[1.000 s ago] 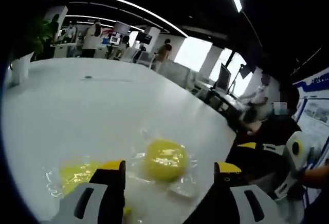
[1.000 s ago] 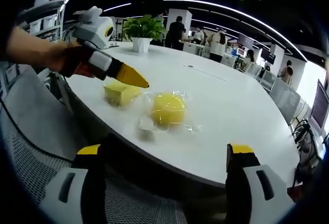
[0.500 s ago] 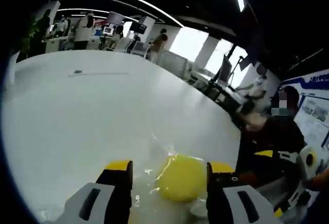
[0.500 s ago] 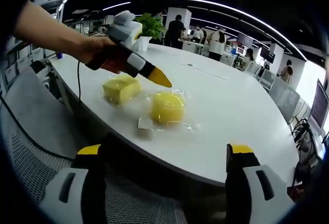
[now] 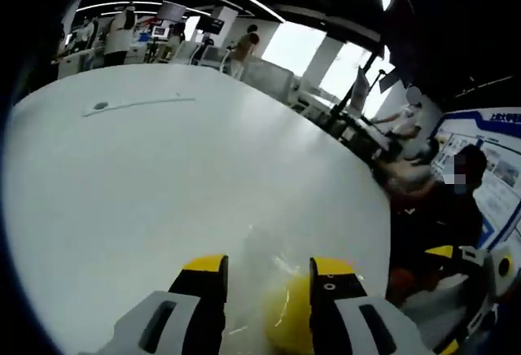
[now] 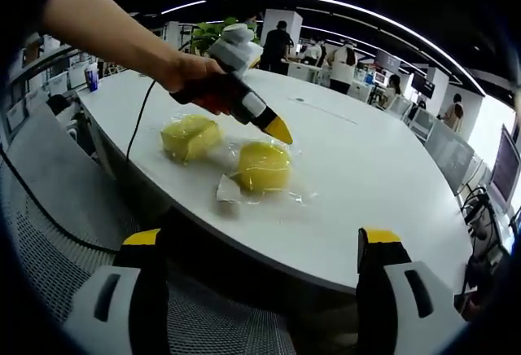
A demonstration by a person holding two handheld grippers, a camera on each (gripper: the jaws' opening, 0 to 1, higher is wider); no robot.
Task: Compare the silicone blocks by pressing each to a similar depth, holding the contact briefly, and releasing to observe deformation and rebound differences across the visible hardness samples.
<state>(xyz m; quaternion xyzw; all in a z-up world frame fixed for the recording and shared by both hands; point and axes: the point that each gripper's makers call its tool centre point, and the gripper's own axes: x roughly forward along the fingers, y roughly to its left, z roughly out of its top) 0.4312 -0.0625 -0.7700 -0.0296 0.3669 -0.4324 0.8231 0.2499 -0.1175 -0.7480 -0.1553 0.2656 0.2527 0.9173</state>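
Observation:
Two yellow silicone blocks lie on the white table (image 6: 366, 192). The squarish block (image 6: 190, 137) is at the left and the round block (image 6: 262, 166) sits in clear wrap to its right. In the right gripper view a hand holds my left gripper (image 6: 279, 131), whose yellow tip is at the round block's far top edge. In the left gripper view the round block (image 5: 285, 318) shows low between the jaws of my left gripper (image 5: 267, 267), partly under the right jaw, and a narrow gap remains between the jaws. My right gripper (image 6: 262, 245) is open and empty, held off the table's near edge.
A white tag (image 6: 228, 186) lies by the wrap's near corner. A potted plant (image 6: 216, 37) stands at the table's far left. A mesh chair (image 6: 57, 241) is below the right gripper. People and desks fill the background, and a seated person (image 5: 456, 208) is past the table edge.
The left gripper has moved from above the squarish block over to the round block and come down close to it. Its jaws have narrowed. The right gripper has stayed put.

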